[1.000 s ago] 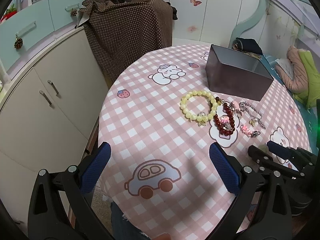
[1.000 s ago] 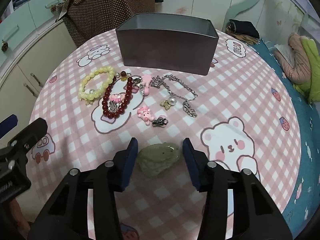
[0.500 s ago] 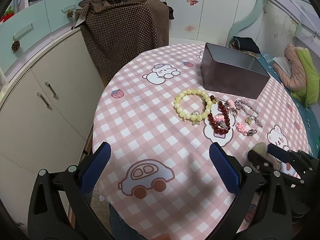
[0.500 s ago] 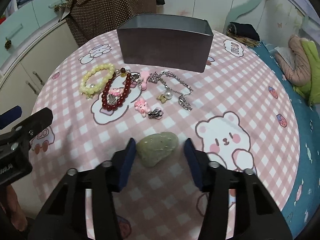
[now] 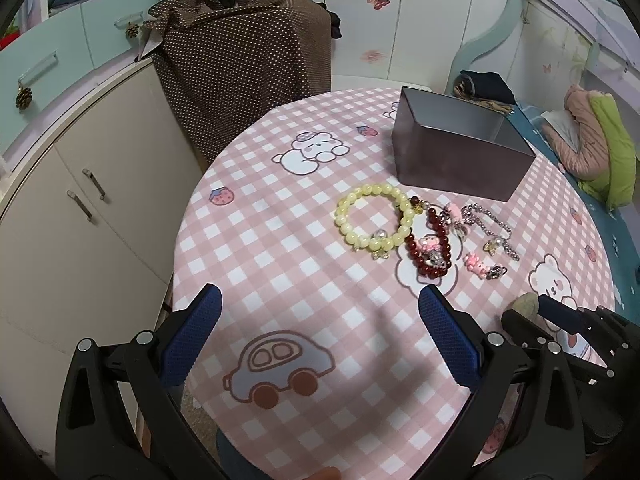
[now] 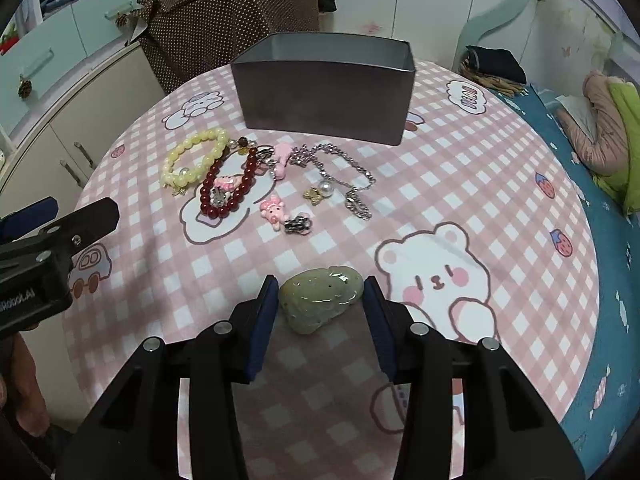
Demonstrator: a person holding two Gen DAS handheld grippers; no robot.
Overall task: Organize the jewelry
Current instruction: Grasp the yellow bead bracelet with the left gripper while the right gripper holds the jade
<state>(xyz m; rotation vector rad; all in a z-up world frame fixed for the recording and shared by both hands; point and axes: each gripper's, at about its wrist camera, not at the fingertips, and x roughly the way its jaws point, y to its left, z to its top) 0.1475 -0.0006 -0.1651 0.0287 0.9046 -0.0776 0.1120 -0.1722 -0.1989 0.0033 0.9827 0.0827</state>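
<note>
I have the right gripper (image 6: pixel 319 300) over the near part of the desk (image 6: pixel 460 168), with a pale green jade pendant (image 6: pixel 320 298) between its jaws. The jaws stand partly open at the stone's width; both pads lie at its sides and the stone looks lifted off the cloth, so I read this as a grip, with contact on the left pad less clear than on the right. The pendant's long axis runs across the jaws, its narrower lobe pointing down toward the camera. The relation that governs the next move: the dark open-topped box (image 6: pixel 326 88) lies straight ahead along the jaw line, at the far side of the desk, with the loose jewelry between. That group holds a yellow bead bracelet (image 6: pixel 192 158), a dark red bead bracelet (image 6: pixel 228 190), a silver chain (image 6: pixel 340 172) and a pink charm (image 6: pixel 274 208). The carry must therefore pass above these pieces. The left gripper (image 5: pixel 320 344) hangs over the car print near the desk edge, jaws wide apart and empty; it is farther from the box than the right. The left wrist view shows the box interior (image 5: pixel 464 120), which appears empty, and only a sliver of the pendant (image 5: pixel 525 305). The right wrist view shows the grip itself but only the top of the box's inner walls.
</note>
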